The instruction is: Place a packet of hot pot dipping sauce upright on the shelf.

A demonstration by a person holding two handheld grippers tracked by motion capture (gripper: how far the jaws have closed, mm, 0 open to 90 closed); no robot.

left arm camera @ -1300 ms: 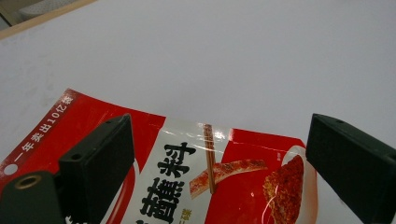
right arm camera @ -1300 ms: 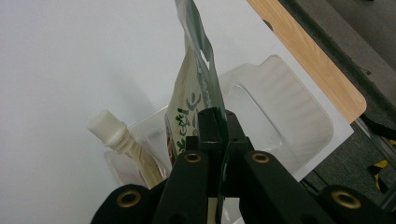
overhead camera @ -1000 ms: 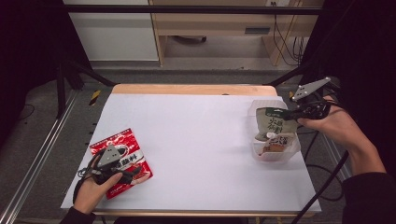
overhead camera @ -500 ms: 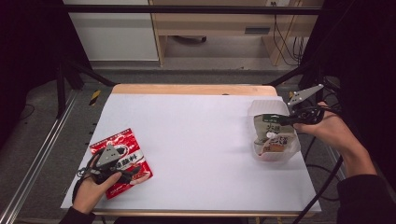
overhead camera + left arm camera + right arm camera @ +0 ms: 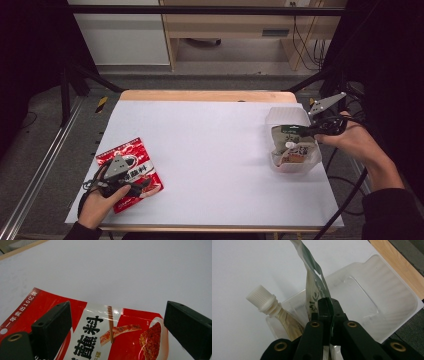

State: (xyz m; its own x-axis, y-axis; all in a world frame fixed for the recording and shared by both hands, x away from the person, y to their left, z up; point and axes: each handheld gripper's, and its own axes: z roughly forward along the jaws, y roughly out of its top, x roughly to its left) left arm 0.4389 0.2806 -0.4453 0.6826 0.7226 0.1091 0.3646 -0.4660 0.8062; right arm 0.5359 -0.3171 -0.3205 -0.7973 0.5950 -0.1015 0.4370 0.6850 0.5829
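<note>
Right gripper [image 5: 329, 312] is fully closed on the top edge of the green pouch [image 5: 315, 280], which hangs inside the tub [image 5: 276, 116] at the table's right edge, just beside a spouted pouch [image 5: 269, 306]. Your hold is a thin pinch on film, so in my judgement a quick lift could let it slip, or its lower end could catch the spout and drag the light tub. Left gripper [image 5: 117, 325] stands wide open over the red packet [image 5: 125, 342], pressing nothing.
</note>
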